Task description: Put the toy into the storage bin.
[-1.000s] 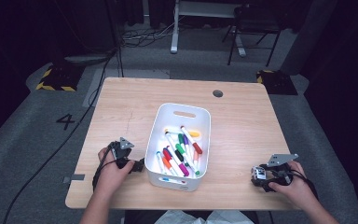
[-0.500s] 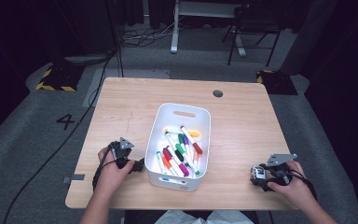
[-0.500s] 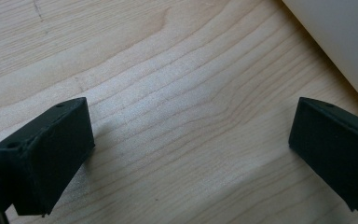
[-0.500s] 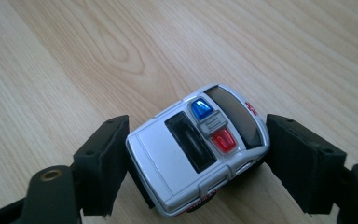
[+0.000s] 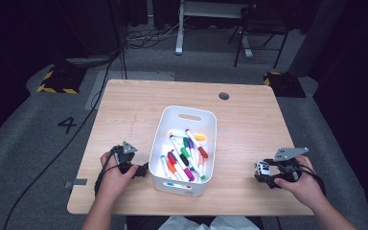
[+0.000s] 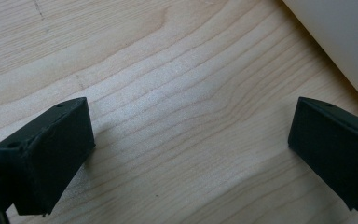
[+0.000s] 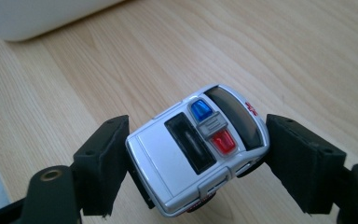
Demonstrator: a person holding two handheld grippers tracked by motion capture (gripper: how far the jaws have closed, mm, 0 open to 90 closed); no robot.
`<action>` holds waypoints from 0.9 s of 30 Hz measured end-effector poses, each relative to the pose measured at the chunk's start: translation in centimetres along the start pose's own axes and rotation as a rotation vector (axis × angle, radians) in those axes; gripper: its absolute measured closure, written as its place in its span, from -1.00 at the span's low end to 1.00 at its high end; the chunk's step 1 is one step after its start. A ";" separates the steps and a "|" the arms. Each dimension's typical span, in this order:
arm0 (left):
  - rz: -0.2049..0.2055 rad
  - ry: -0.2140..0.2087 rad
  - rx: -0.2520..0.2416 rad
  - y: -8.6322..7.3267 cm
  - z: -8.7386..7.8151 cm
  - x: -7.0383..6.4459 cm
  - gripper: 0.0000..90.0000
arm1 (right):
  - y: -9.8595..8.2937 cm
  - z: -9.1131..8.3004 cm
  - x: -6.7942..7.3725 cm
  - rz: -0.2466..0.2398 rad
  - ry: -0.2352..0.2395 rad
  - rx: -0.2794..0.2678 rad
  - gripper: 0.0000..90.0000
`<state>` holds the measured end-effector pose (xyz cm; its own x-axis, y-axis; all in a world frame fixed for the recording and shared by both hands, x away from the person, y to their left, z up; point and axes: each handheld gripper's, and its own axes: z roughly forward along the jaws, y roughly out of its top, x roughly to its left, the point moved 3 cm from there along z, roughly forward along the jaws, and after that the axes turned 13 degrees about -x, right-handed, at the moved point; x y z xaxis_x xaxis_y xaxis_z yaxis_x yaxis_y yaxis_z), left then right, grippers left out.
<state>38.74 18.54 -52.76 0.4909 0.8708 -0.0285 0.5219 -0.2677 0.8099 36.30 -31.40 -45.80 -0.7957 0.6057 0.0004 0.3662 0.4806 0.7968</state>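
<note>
From above, a person sits at a wooden counter point(image 5: 249, 124) with a white bin point(image 5: 206, 139) of coloured markers point(image 5: 184, 155) at its centre; the left gripper point(image 5: 141, 170) rests just beside the bin's near left corner, while the right gripper point(image 5: 261, 173) lies well to the bin's right with a toy police car point(image 5: 261, 168) at its tip. The left gripper view shows its fingers point(image 6: 46, 156) spread wide over bare wood, nothing between them, the bin's white wall point(image 6: 340, 42) cut off at the upper right corner. The right gripper view shows the fingers point(image 7: 100, 163) closed against both flanks of the police car point(image 7: 198, 151), which sits skewed on the counter, its blue and red roof lights facing up. The step in hand looks like securing the car; the next move likely calls for a firm squeeze and a clean lift, perhaps toward the bin. The car's wheels are mostly hidden, so whether it is already off the wood cannot be told.
</note>
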 end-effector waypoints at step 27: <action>0.001 -0.005 -0.006 -0.2 -0.2 0.2 -0.99 | 10.8 1.3 2.2 -0.091 0.064 -0.096 -0.46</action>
<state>38.60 18.79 -52.79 0.4948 0.8685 -0.0309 0.5173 -0.2658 0.8135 39.16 -24.05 -38.01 -0.8535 0.5197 -0.0384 0.2462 0.4670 0.8493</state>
